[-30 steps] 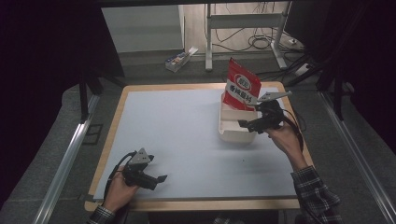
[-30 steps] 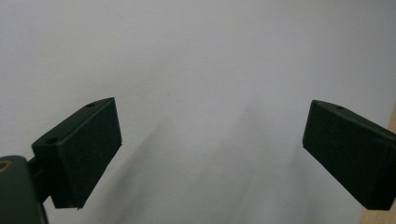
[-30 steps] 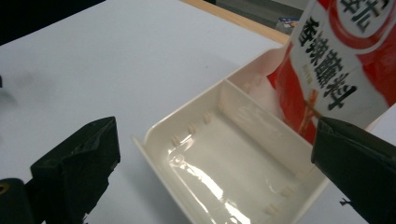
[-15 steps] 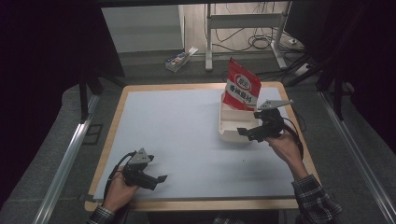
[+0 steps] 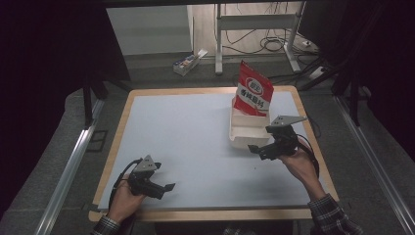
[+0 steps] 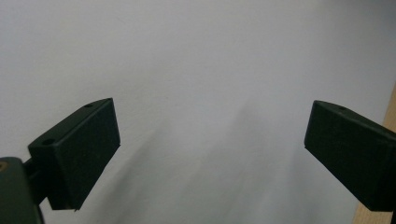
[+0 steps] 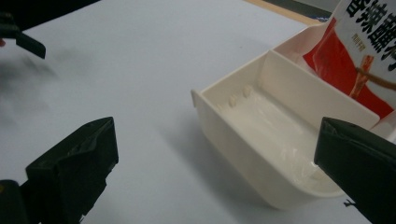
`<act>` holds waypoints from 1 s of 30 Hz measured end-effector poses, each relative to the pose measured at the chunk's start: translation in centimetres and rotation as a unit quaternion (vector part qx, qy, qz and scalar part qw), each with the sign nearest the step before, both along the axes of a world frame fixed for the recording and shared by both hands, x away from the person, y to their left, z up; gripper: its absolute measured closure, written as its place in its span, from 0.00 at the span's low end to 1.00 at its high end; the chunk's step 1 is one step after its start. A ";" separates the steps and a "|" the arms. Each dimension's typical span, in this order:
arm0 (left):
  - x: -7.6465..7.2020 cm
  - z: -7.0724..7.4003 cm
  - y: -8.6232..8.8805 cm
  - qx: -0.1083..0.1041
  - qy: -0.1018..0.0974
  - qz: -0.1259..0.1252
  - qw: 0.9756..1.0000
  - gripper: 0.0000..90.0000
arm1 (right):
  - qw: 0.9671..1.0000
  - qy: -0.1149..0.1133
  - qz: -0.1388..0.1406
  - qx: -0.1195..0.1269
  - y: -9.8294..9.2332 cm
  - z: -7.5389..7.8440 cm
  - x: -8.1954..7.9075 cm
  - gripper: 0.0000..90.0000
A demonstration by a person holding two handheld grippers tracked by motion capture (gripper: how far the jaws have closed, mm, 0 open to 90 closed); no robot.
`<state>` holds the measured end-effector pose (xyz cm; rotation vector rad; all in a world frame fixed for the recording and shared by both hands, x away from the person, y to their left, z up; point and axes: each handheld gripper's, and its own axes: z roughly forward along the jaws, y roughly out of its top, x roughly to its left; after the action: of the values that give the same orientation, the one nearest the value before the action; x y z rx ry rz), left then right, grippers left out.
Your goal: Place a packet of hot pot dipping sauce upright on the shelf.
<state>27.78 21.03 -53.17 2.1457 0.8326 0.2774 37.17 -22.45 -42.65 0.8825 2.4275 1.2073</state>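
The right gripper [image 5: 258, 149], jaws spread and empty, hangs just beside the white tray [image 5: 240, 138] holding an upright red packet [image 5: 253, 94]. A careless nudge could tip the packet. The left gripper [image 5: 166, 188] rests spread on the tabletop [image 5: 186, 132].

lab | black curtains [image 5: 49, 73] | metal rails [image 5: 66, 181] | floor cables [image 5: 274, 44] | power strip [image 5: 188, 61]
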 end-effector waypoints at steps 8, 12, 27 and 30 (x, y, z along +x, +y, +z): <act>0.0 0.1 0.2 -0.001 -0.004 0.006 1.000 0.03 | 1.000 0.001 0.004 -0.012 -0.6 -1.3 -2.1 0.00; 0.0 0.1 0.1 -0.007 -0.002 0.004 1.000 0.03 | 1.000 0.003 0.002 -0.011 -0.9 -1.6 -3.1 0.00; 0.0 0.0 0.0 0.001 -0.003 0.001 1.000 0.03 | 1.000 -0.007 -0.005 -0.008 -2.2 -3.0 -5.8 0.00; 0.0 0.0 0.0 0.002 -0.003 0.001 1.000 0.03 | 1.000 -0.007 -0.008 -0.010 -2.6 -3.3 -6.2 0.00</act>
<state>27.74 21.01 -53.15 2.1477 0.8305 0.2869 30.99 -25.02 -45.93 0.8832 2.4121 1.1772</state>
